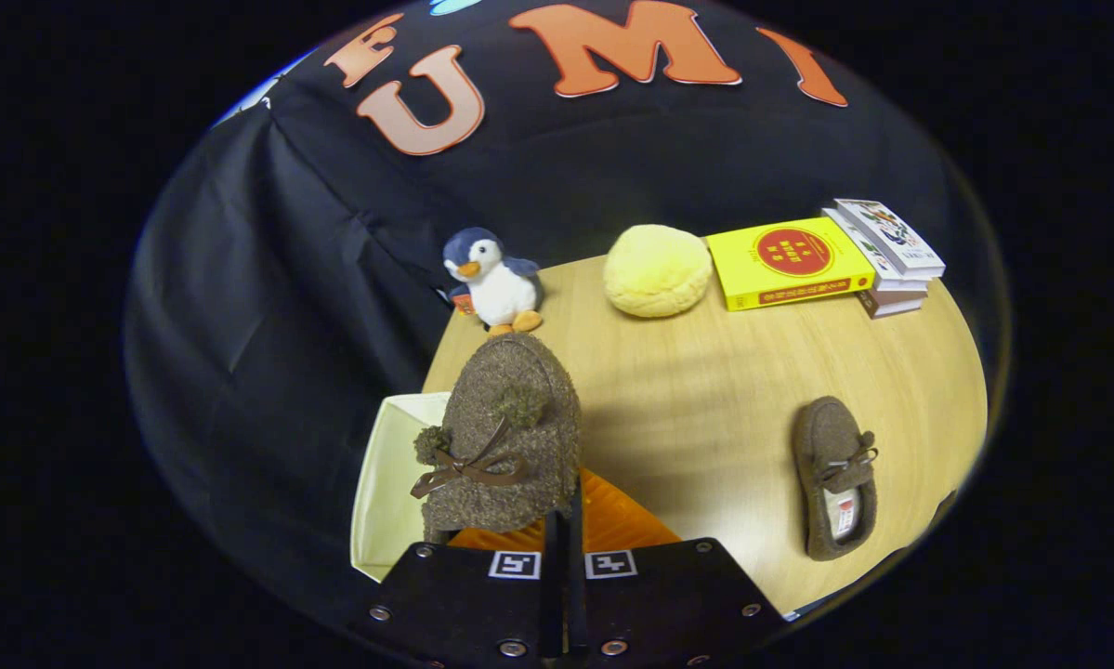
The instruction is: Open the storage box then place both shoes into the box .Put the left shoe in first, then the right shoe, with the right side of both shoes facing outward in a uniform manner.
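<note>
We hold one shoe (pixel 505 437) in the gripper (pixel 563 534); its fingers are drawn nearly together, pinching the shoe's heel edge. The shoe hangs toe-forward above the open storage box (pixel 385 483), whose orange lid (pixel 612 520) lies just beside it. The second shoe (pixel 833 476) rests well apart on the table (pixel 705 372). We judge the felted upper soft and light, so it may flex or swing. Recommended grip: the firmer heel rim, not the bow (pixel 468 465) or pompoms
</note>
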### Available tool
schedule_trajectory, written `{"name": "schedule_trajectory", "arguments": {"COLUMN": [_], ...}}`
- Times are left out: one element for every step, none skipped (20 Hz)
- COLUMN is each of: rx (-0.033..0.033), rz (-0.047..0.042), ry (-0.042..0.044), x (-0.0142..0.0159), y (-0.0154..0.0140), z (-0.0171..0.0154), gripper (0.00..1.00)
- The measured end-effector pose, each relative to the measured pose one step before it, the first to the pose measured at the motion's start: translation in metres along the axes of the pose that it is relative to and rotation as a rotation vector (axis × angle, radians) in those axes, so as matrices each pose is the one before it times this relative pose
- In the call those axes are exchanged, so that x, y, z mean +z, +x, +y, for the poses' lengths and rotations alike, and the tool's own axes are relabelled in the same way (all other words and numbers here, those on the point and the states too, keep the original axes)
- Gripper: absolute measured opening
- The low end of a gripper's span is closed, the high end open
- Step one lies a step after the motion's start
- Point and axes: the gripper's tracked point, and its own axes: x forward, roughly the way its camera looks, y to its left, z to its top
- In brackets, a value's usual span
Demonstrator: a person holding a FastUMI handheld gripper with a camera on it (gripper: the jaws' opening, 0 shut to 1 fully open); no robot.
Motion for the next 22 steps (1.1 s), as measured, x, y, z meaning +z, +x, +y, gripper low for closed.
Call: {"name": "schedule_trajectory", "arguments": {"rx": [0.01018,0.00831,0.00288,0.00218,0.00414,-0.00038,-0.00411,-0.00666,-0.00577,-0.01262,-0.01191,-0.01578,-0.01620,-0.01037,-0.00513,-0.00259,-0.00014,0.00393,0.00152,-0.00775,0.00655,0.01880], "rz": [0.00890,0.01028,0.01382,0.01497,0.01898,0.01431,0.01410,0.01499,0.01249,0.01611,0.01546,0.01429,0.01733,0.01504,0.01709,0.01389,0.01730,0.01245,0.01358,0.02397,0.02843,0.02965], "ry": [-0.00434,-0.00790,-0.00521,-0.00357,-0.00894,-0.00591,-0.00528,-0.00521,-0.00484,0.00014,0.00000,0.00380,0.00787,0.00898,0.00768,0.00775,0.00603,0.00362,-0.00296,-0.01033,-0.00407,-0.00092], "x": [-0.00127,-0.00138,-0.00335,-0.00363,-0.00551,-0.00488,-0.00593,-0.00421,-0.00505,-0.00619,-0.00560,-0.00456,-0.00507,-0.00425,-0.00431,-0.00333,-0.00346,-0.00403,-0.00533,-0.00640,-0.00929,-0.00809], "y": [0.00314,0.00591,0.00607,0.00820,0.00939,0.00888,0.00840,0.00811,0.00832,0.00842,0.00702,0.00750,0.00725,0.00797,0.00825,0.00642,0.00684,0.00611,0.00490,0.00379,0.00338,0.00059], "z": [0.01404,0.01272,0.01131,0.01123,0.01065,0.00883,0.00731,0.00545,0.00393,0.00347,0.00231,0.00108,0.00111,0.00187,0.00233,0.00387,0.00379,0.00492,0.00489,0.00080,0.00248,0.00343], "gripper": [0.03,0.03,0.03,0.03,0.03,0.03,0.03,0.03,0.03,0.03,0.03,0.03,0.03,0.03,0.03,0.04,0.05,0.06,0.10,0.12,0.16,0.18]}}
